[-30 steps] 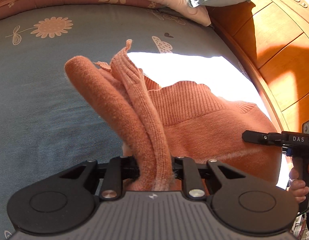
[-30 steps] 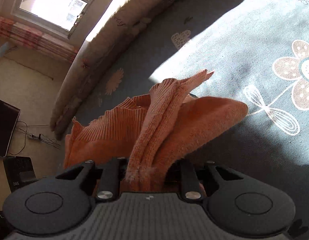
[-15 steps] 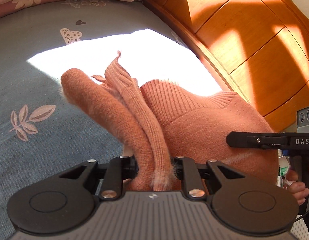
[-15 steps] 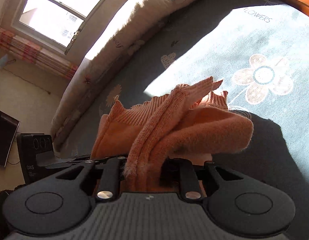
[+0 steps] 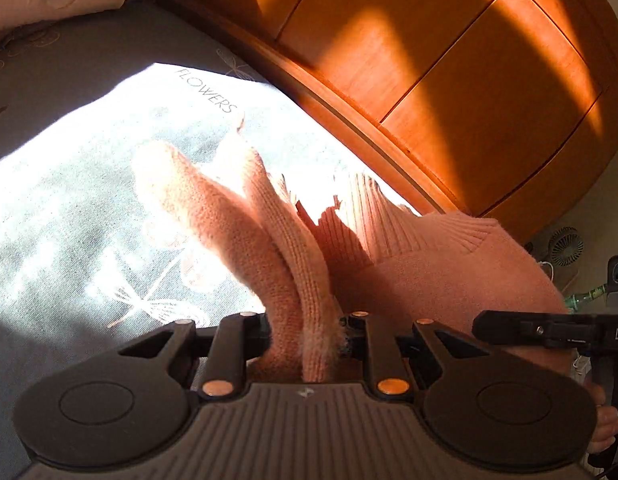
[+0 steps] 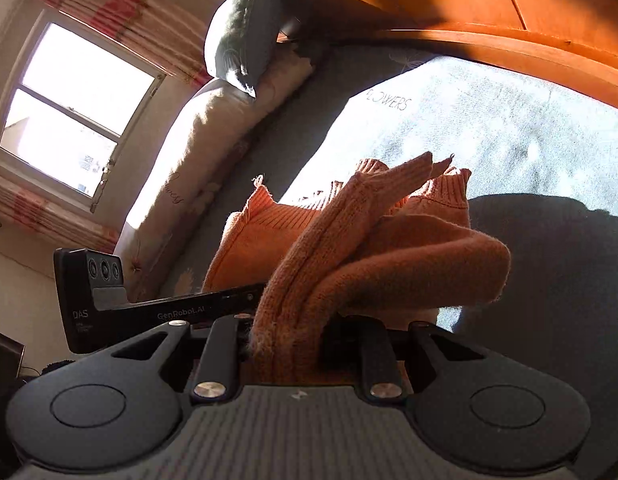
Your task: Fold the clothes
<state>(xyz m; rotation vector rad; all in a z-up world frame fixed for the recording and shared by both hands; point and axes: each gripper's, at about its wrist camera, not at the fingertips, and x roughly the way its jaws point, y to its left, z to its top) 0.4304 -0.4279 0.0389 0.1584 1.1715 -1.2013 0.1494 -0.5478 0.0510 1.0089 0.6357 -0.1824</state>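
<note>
Closest to me, my left gripper [image 5: 305,334] has its jaws clamped on a bunched layer of the orange sweater [image 5: 429,272], the knit standing up between the fingers and flopping forward past their tips. My right gripper [image 6: 285,340] is doing the same on its side, pinched tight on a thick doubled wad of that sweater, with a rolled fold hanging off to the right of its fingers. Each gripper shows in the other's view, close alongside, so I judge I'm carrying one edge of the garment with both hands. Just beyond the fingertips the ribbed hem and the rest of the body drape down towards the grey-blue bedsheet [image 5: 69,208], lit hard by the sun. Further out sit the pillow [image 6: 245,28] and the wooden headboard [image 5: 449,80]. As I read it, the fold is mid-way: the layers are gathered and lifted but nothing is laid flat yet, so I must set the edge down, smooth it and finish.
</note>
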